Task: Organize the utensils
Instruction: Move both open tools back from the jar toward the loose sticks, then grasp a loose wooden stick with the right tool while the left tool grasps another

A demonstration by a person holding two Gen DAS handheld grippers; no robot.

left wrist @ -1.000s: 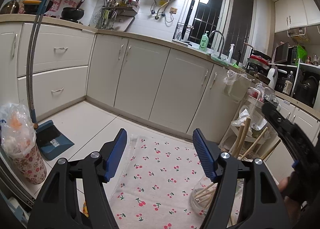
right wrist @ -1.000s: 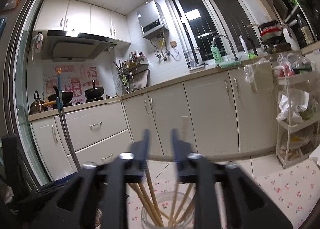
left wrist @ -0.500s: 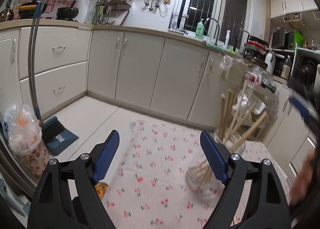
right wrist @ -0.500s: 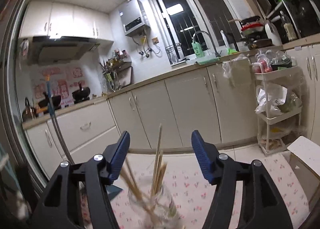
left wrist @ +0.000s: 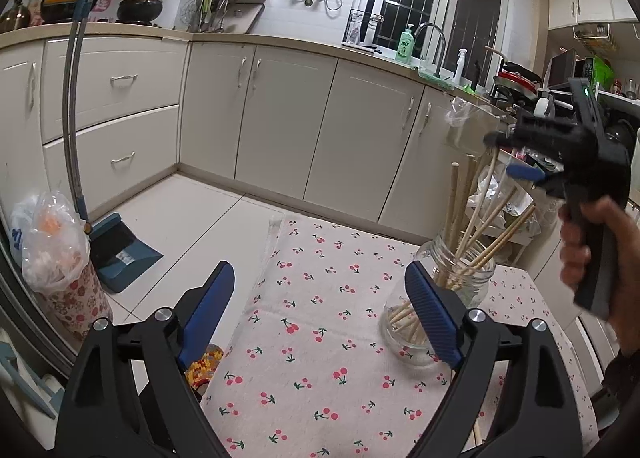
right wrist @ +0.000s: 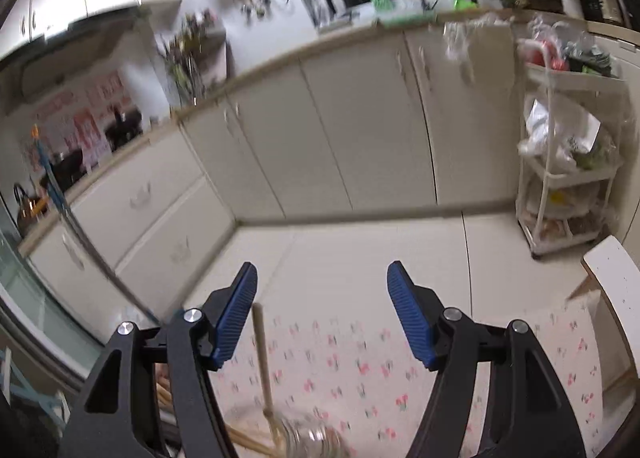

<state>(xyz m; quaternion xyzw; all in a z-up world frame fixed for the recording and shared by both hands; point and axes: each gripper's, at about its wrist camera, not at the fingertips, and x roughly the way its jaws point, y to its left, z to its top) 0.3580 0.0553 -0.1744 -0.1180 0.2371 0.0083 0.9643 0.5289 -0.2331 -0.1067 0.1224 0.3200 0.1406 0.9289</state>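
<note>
A clear glass jar (left wrist: 440, 298) stands on the cherry-print tablecloth (left wrist: 320, 338) and holds several wooden chopsticks (left wrist: 472, 217) that lean right. My left gripper (left wrist: 320, 314) is open and empty, just left of the jar. My right gripper (left wrist: 516, 155) shows in the left wrist view, held in a hand above and right of the chopstick tips. In the right wrist view, blurred, the right gripper (right wrist: 322, 314) is open and empty above the jar (right wrist: 312, 438), with one chopstick (right wrist: 262, 362) rising beside its left finger.
White kitchen cabinets (left wrist: 296, 117) line the far wall. A broom and blue dustpan (left wrist: 120, 246) and a bagged bin (left wrist: 56, 258) stand on the floor at left. A white rack (right wrist: 568, 161) with bags stands at right. A crocheted item (left wrist: 204, 362) lies at the table's left edge.
The right gripper opened, let go of the chopsticks and lifted away above the jar. The left gripper pulled back, so the jar now shows more fully on the cloth.
</note>
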